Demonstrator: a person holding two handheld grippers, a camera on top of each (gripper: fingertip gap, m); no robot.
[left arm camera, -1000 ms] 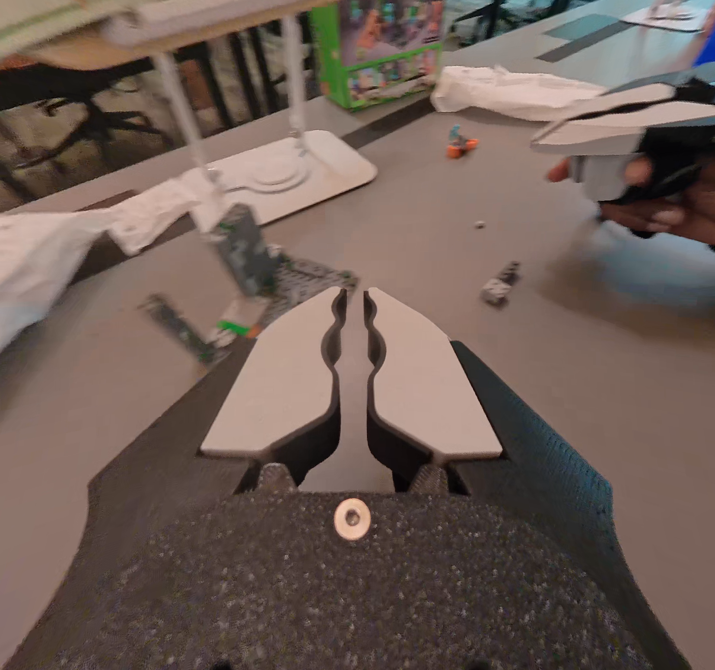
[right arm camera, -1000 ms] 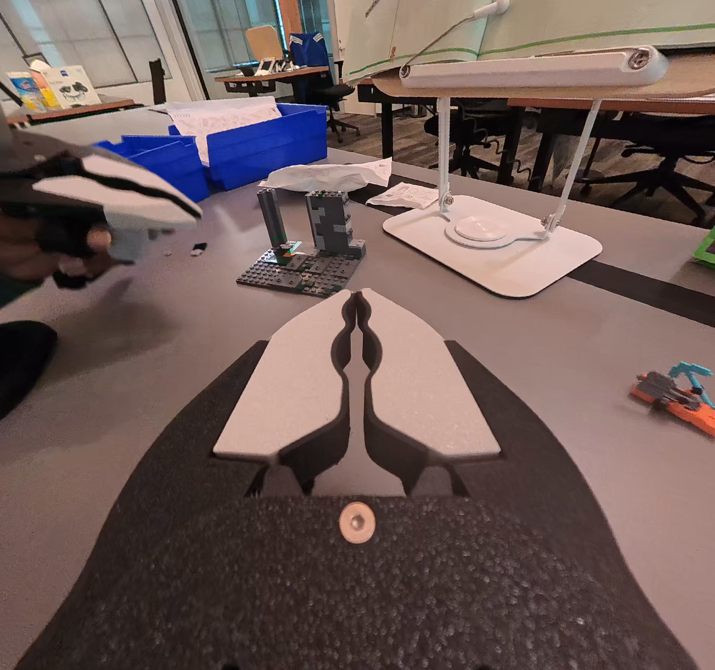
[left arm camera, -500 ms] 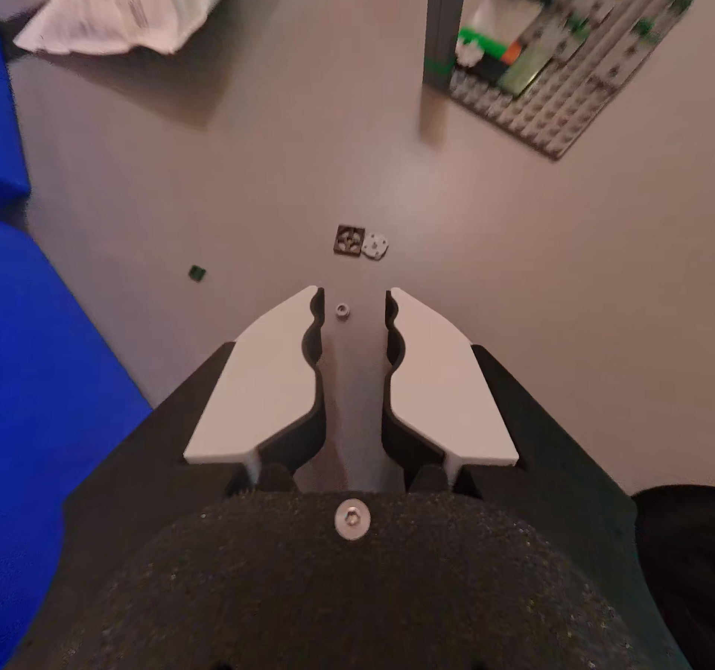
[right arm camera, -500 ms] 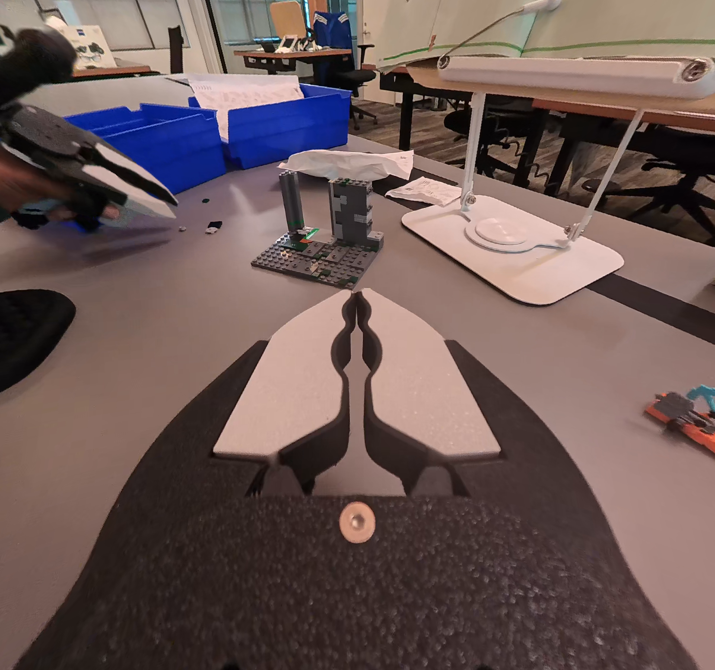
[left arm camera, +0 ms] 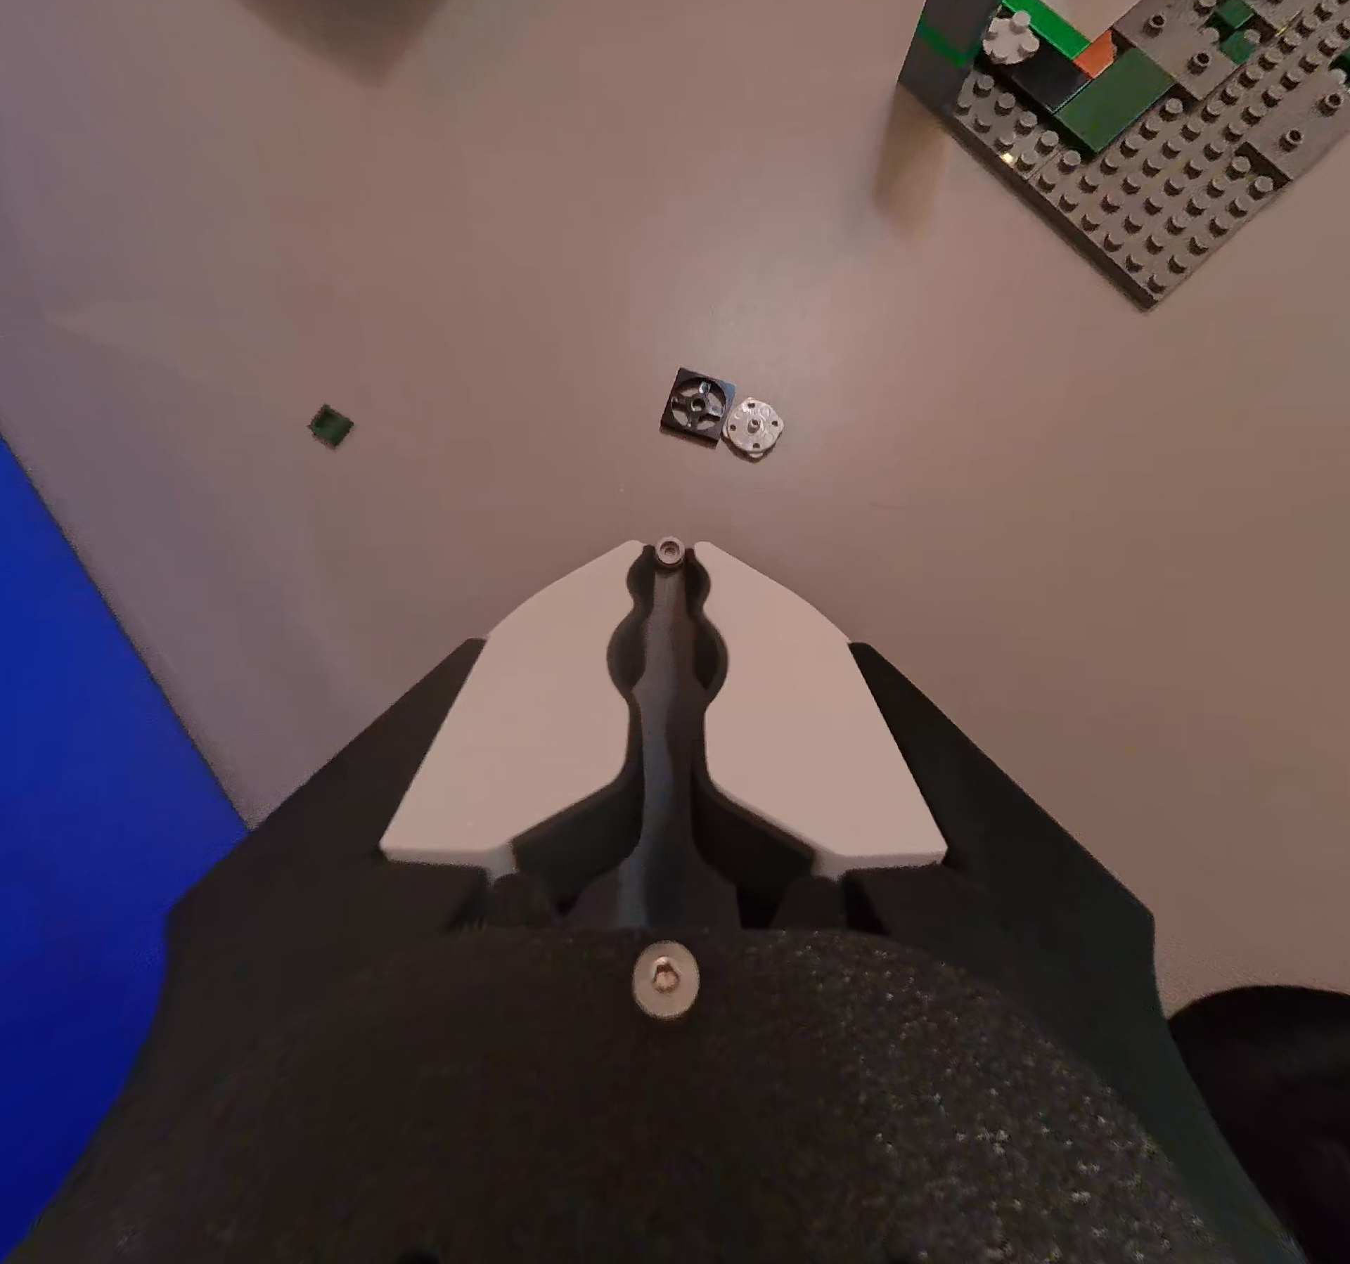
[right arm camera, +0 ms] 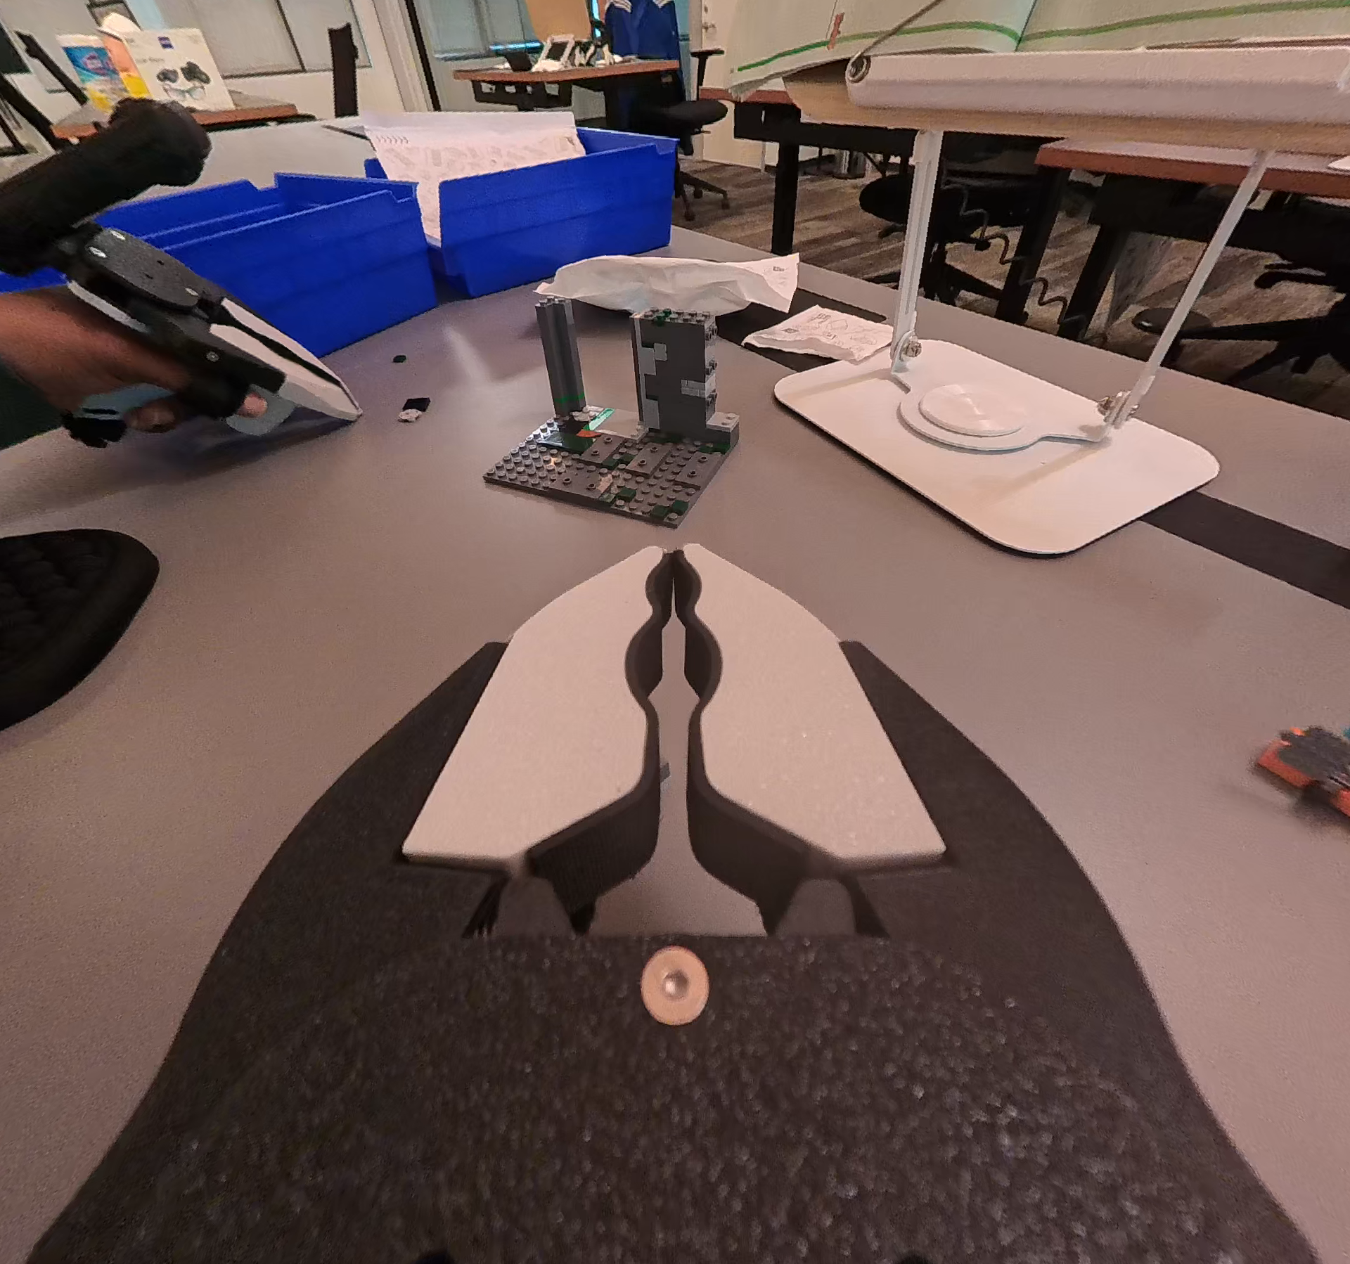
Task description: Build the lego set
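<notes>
My left gripper points down at the grey table, its tips shut on a tiny grey round stud. Just beyond lie a black square piece and a light grey round plate; a small green piece lies to the left. The grey baseplate with a dark pillar is at upper right. In the right wrist view the left gripper touches the table left of the build, which has two grey towers. My right gripper is shut and empty, hovering in front of the build.
Blue bins stand at the back left, one also at the left edge of the left wrist view. A white lamp stand sits at right, crumpled paper behind the build, an orange and grey small model at far right. One gripper's finger ends stand about 35 cm off the other's. The left tips stand about 4 cm off the light grey round plate. It is some 4 cm from my left tips to the black square piece. My right wrist view looks at it from another angle.
My left gripper swung from the build area to point down at the loose pieces, opened, then closed its tips on the small round stud. My right gripper stayed shut, shifting slightly.
</notes>
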